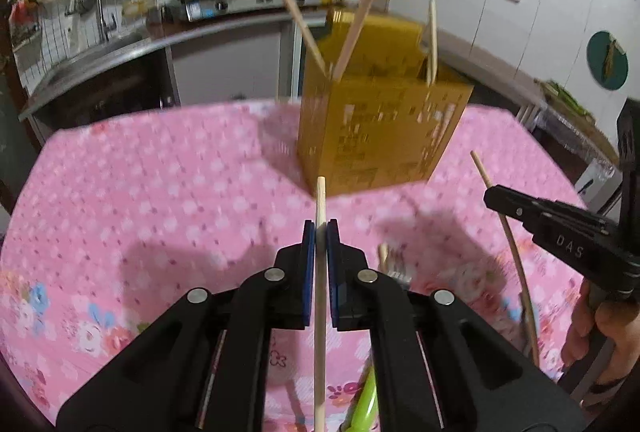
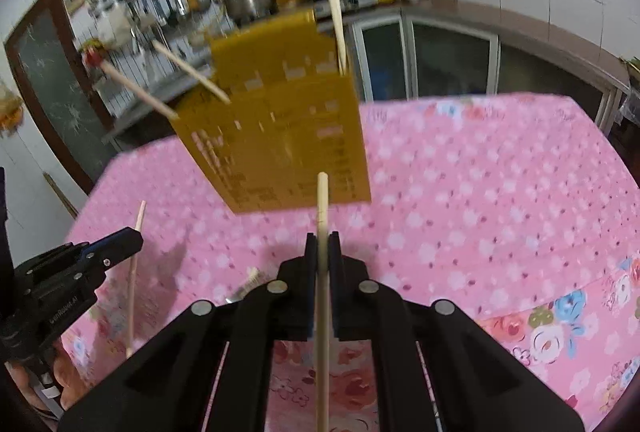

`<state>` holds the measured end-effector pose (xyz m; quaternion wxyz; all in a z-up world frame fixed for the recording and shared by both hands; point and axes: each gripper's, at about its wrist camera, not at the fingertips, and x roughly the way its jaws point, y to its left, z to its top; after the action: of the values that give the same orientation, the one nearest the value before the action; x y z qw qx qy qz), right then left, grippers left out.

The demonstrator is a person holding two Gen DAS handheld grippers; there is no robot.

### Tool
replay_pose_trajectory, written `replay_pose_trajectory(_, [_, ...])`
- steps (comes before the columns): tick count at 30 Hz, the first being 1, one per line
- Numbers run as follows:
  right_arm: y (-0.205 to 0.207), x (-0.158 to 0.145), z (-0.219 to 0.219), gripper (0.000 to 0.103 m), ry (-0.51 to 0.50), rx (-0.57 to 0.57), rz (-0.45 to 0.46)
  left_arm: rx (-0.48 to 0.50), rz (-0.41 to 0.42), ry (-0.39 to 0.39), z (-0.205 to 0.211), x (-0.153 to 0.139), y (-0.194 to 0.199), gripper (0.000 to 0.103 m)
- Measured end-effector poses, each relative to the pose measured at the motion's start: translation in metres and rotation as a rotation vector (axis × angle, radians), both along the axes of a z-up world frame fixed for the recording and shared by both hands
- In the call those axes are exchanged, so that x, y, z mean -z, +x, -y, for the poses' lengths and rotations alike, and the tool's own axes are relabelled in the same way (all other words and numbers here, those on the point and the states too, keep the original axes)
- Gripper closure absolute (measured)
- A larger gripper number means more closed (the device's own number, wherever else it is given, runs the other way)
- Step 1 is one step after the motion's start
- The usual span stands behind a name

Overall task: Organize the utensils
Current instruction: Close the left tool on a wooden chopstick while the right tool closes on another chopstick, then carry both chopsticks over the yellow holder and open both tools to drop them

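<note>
On my left wrist camera, the left gripper (image 1: 321,232) has its fingers pinched tight on a wooden chopstick (image 1: 320,292) that runs straight out ahead, above the pink flowered tablecloth (image 1: 160,192). Beyond its tip stands the yellow perforated holder (image 1: 380,128) with three sticks (image 1: 304,28) leaning out of its top. At the right edge I see the right gripper (image 1: 496,196) carrying a second chopstick (image 1: 516,256).

On my right wrist camera, the right gripper (image 2: 322,244) is clamped on its chopstick (image 2: 322,292), which points at the holder (image 2: 280,136). The left gripper (image 2: 132,238) shows at the lower left, holding its stick (image 2: 134,272).
</note>
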<state>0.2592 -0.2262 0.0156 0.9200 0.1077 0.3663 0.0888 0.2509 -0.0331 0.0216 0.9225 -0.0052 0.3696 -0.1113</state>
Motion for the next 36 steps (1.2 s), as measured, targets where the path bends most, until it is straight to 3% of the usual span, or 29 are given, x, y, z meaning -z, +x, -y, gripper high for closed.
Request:
replay_pose_trajectory(8, [-0.025, -0.036, 0.019, 0.097, 0.062, 0.023, 0.206, -0.006, 0.17, -0.03, 0.001, -0.054, -0.019, 0.099])
replay_pose_trajectory(13, [-0.039, -0.055, 0.021, 0.097, 0.059, 0.029, 0.314, 0.007, 0.235, -0.044, 0.005, -0.083, -0.025, 0.099])
replay_pose_trajectory(22, [-0.026, -0.08, 0.031, 0.097, 0.117, 0.03, 0.413, 0.014, 0.354, -0.039, 0.019, -0.136, -0.026, 0.099])
replay_pose_trajectory(36, [0.006, -0.117, 0.041, 0.097, 0.113, 0.047, 0.518, 0.001, 0.424, -0.031, 0.035, -0.169, 0.001, 0.099])
